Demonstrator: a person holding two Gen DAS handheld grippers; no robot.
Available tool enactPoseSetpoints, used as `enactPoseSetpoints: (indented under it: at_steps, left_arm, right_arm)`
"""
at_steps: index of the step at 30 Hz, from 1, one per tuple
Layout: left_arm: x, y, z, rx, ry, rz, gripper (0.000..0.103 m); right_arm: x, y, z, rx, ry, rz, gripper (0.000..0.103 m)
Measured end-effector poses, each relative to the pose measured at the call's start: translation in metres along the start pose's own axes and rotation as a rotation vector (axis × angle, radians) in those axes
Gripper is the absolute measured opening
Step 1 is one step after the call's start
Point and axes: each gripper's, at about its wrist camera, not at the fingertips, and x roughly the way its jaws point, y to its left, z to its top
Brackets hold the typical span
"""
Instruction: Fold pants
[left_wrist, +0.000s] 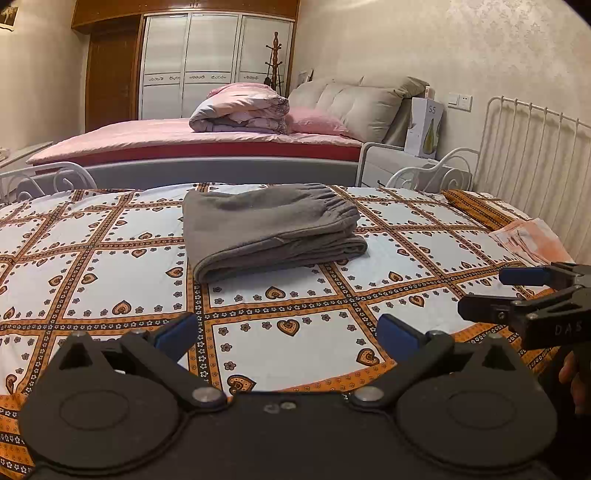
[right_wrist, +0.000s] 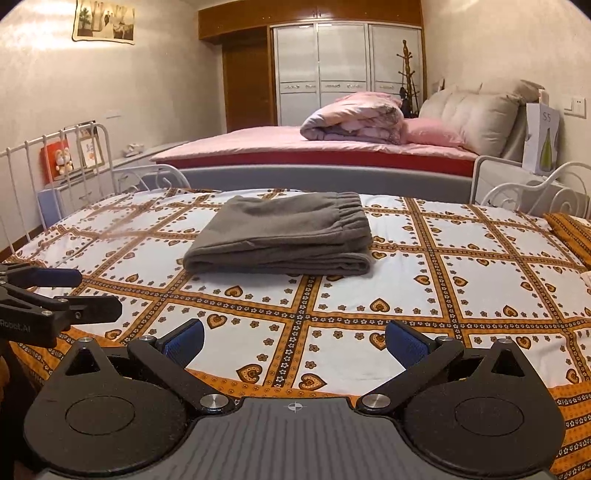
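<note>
The grey pants (left_wrist: 269, 230) lie folded in a compact stack on the heart-patterned bedspread (left_wrist: 110, 258), elastic waistband on top at the far right. They also show in the right wrist view (right_wrist: 284, 236). My left gripper (left_wrist: 288, 330) is open and empty, held above the near edge of the bed, well short of the pants. My right gripper (right_wrist: 293, 338) is open and empty, also near the front edge. Each gripper shows in the other's view: the right one (left_wrist: 484, 291) at the right edge, the left one (right_wrist: 99, 291) at the left edge.
A white metal bed frame (left_wrist: 535, 140) rises at the right end and another (right_wrist: 55, 162) at the left. Folded orange-pink cloth (left_wrist: 528, 240) lies at the bed's right side. Behind stands a pink bed (right_wrist: 314, 147) with a rolled quilt (right_wrist: 354, 118).
</note>
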Motion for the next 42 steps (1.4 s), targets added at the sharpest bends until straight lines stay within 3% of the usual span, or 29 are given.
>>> enactPoseSetpoints:
  at_steps: [42]
  left_arm:
    - [0.0004,0.0014,0.0028,0.012,-0.011,-0.015,0.097]
  right_arm:
    - [0.0004,-0.0035,-0.0004,0.004,0.004,-0.001,0.103]
